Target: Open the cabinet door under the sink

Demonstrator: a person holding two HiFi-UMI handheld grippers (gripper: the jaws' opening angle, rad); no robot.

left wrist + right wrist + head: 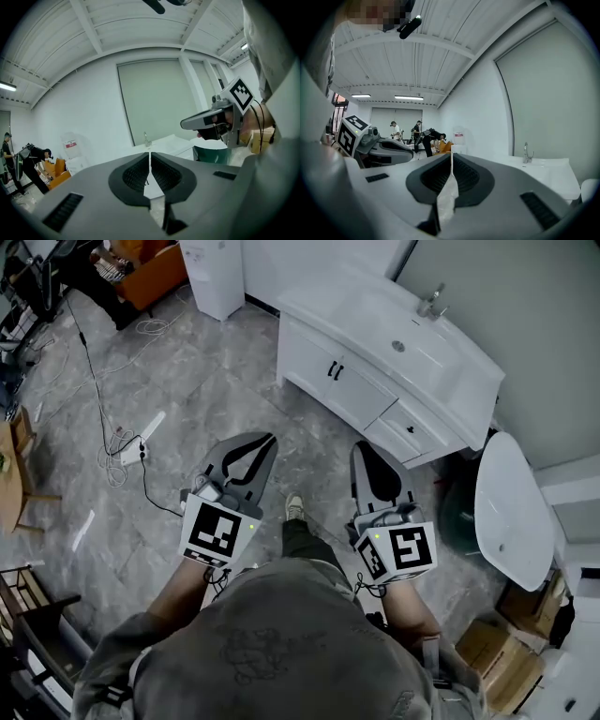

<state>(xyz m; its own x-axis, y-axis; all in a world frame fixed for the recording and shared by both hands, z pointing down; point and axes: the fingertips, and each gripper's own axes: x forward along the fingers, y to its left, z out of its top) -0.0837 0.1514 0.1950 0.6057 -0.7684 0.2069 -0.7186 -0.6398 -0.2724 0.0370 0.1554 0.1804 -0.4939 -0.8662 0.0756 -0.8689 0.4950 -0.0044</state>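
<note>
In the head view the person stands on a grey marbled floor (206, 381) with the left claw (265, 442) and the right claw (364, 448) held out side by side, both aimed toward the white vanity at the upper right. The sink (403, 334) is set into its worktop (469, 381), and beneath it the two cabinet doors (319, 354) are flush and closed, their black handles (335, 370) meeting at the centre seam. A small drawer (417, 423) sits to the right of them. Both claws are well apart from the cabinet. In the left gripper view the left claw (150, 157) is clenched with its pads together and nothing between them. The tap (146, 139) shows just above its tips, and the right claw (197, 123) hangs off to the right. The claw's own body hides most of the cabinet front here. In the right gripper view the right claw (451, 152) is likewise clenched and empty, with only a thin slit between the pads. The left claw (393, 150) is at its left, and the tap (526, 152) and pale basin top are off to the right. Judged from this, the task has not really begun. No handle is touched and both doors are closed. A claw must yet reach a handle, release to take it, grasp it and swing the door out.
</note>
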